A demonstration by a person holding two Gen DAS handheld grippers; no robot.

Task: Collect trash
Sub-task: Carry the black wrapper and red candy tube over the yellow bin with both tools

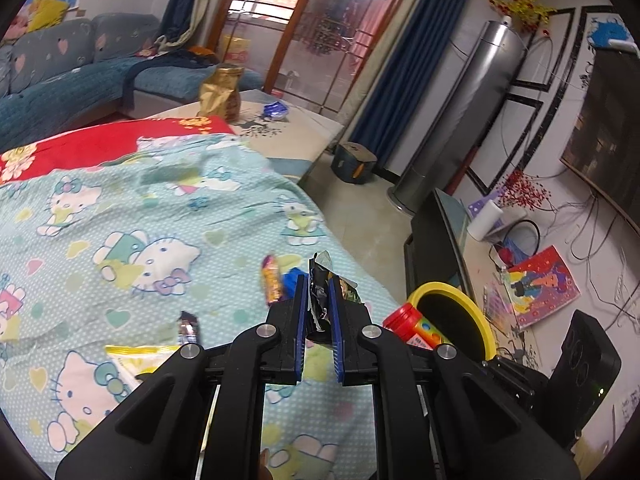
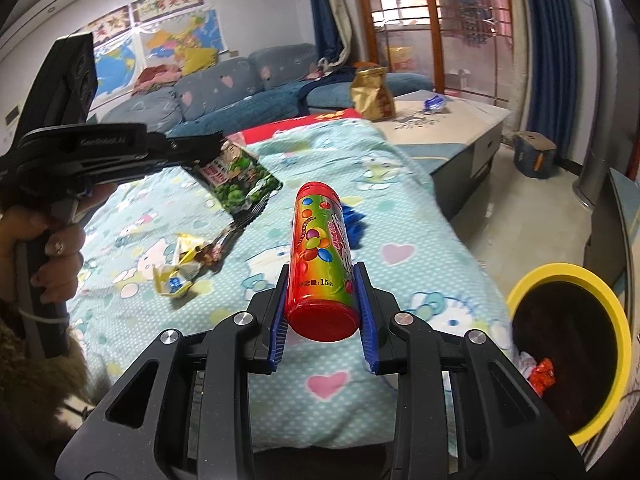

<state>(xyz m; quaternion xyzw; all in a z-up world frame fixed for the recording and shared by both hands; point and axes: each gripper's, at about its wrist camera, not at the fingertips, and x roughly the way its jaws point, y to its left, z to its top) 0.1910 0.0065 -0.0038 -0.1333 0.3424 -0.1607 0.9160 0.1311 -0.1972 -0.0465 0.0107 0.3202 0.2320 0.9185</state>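
Note:
My left gripper [image 1: 319, 280] is shut on a crumpled green snack bag [image 1: 320, 276], held above the Hello Kitty bedspread [image 1: 120, 208]; the bag also shows in the right wrist view [image 2: 236, 176], hanging from the left gripper [image 2: 218, 142]. My right gripper [image 2: 322, 276] is shut on a red candy tube [image 2: 322, 248] with coloured sweets printed on it; its red cap shows in the left wrist view [image 1: 412, 322]. A yellow-rimmed bin [image 2: 568, 344] stands on the floor at the bed's right, with wrappers inside; it also shows in the left wrist view [image 1: 460, 320].
Loose wrappers lie on the bedspread: an orange one [image 1: 271, 280], a blue one [image 1: 292, 280], a silver one [image 1: 189, 326], a yellow bag [image 1: 138, 358], a crumpled yellow wrapper [image 2: 180, 268]. A gold bag [image 2: 372, 94] and blue wrapper [image 2: 435, 103] sit on the far table. A TV stand [image 1: 440, 240] flanks the bin.

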